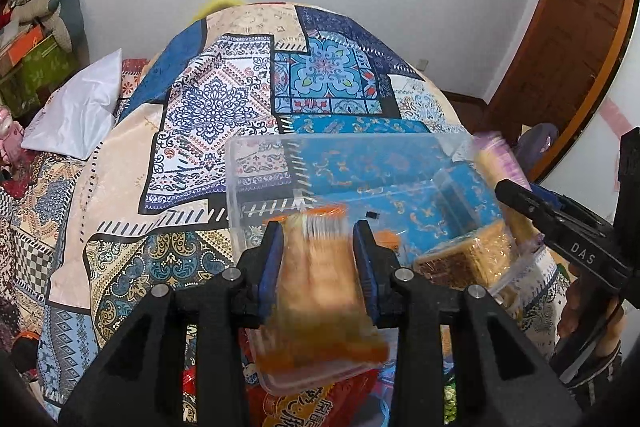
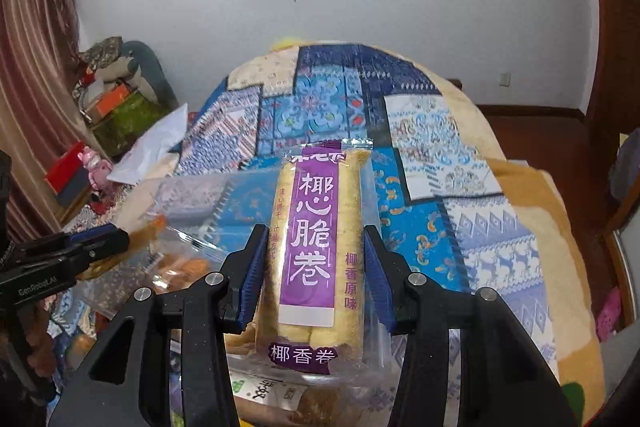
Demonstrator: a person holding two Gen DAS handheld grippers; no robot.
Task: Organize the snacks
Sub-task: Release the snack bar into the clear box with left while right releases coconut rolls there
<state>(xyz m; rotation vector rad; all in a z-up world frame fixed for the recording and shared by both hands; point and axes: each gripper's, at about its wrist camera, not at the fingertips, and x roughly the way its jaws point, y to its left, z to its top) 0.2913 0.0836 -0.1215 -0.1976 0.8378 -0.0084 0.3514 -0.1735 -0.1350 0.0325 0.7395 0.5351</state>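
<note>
My left gripper (image 1: 318,233) is shut on a blurred orange snack packet (image 1: 320,291), held over the near edge of a clear plastic box (image 1: 234,187) on the bed. A gold-brown packet (image 1: 468,259) lies in the box's right part. My right gripper (image 2: 316,239) is shut on a long coconut-roll packet (image 2: 312,227) with a purple label, held upright in the air to the right of the box (image 2: 200,195). From the left wrist view that purple packet (image 1: 496,159) shows at the box's right end. The left gripper's fingers (image 2: 100,241) reach in from the left.
A patchwork quilt (image 1: 224,99) covers the bed. More snack packets (image 1: 304,407) lie in front of the box. A white bag (image 1: 80,107) lies at the left. Cluttered boxes (image 2: 120,107) stand at the far left, a wooden door (image 1: 580,39) at the right.
</note>
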